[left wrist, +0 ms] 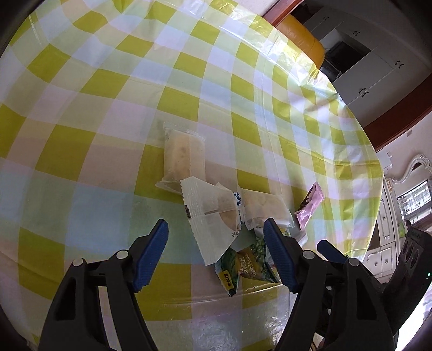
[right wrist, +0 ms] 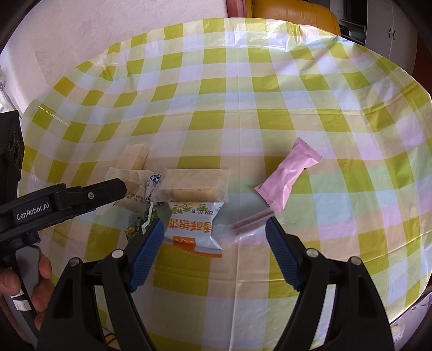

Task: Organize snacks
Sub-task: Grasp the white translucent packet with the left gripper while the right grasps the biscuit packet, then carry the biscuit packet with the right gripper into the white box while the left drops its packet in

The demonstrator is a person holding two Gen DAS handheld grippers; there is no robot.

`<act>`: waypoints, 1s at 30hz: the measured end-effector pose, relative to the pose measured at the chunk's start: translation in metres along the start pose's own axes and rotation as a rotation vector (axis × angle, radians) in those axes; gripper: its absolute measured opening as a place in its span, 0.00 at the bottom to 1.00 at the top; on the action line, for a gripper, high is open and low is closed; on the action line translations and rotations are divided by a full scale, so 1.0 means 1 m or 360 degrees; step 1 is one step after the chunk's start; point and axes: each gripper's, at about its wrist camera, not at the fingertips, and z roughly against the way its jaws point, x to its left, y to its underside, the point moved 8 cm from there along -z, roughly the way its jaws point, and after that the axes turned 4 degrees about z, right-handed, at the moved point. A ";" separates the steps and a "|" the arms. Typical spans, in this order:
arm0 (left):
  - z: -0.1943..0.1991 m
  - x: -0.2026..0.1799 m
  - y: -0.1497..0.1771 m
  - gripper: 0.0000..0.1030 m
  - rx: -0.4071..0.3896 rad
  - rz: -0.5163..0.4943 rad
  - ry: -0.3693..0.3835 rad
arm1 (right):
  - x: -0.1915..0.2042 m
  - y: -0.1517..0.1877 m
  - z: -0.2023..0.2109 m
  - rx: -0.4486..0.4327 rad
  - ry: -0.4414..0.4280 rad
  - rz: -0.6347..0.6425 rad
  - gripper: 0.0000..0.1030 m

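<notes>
A heap of snack packets lies on the checked tablecloth [right wrist: 243, 94]. In the right wrist view I see a white and orange packet [right wrist: 193, 229], a clear-wrapped cake [right wrist: 195, 186], a pink packet [right wrist: 287, 178] and a thin dark stick in clear wrap [right wrist: 249, 222]. My right gripper [right wrist: 214, 251] is open above the white and orange packet. In the left wrist view a white packet [left wrist: 209, 216], a clear cake packet [left wrist: 183, 159] and a green pea packet [left wrist: 248, 260] show. My left gripper [left wrist: 216, 251] is open over the white packet. The left gripper's body [right wrist: 67, 202] shows at the heap's left.
A yellow chair [right wrist: 294, 13] stands behind the table's far edge. White cabinets [left wrist: 372, 67] stand beyond the table on the right. The table's edge [left wrist: 378, 172] curves close to the pink packet [left wrist: 310, 205].
</notes>
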 end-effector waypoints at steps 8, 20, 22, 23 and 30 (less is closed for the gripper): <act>-0.018 0.003 -0.004 0.49 0.0041 0.0014 0.0000 | 0.013 0.000 -0.023 0.0061 -0.0006 0.0055 0.60; -0.002 0.003 0.001 0.33 -0.0036 -0.0032 -0.0006 | 0.013 0.002 -0.009 -0.0008 -0.0007 0.0081 0.38; 0.004 0.003 0.001 0.33 -0.0067 -0.0037 -0.0020 | 0.012 0.002 -0.003 -0.0025 -0.0002 0.0079 0.38; 0.007 0.004 0.001 0.33 -0.0089 -0.0039 -0.0031 | 0.011 0.002 -0.001 -0.0031 0.0000 0.0075 0.38; 0.024 0.004 0.004 0.33 -0.0157 -0.0043 -0.0057 | 0.005 0.008 0.017 -0.0071 0.0016 0.0055 0.38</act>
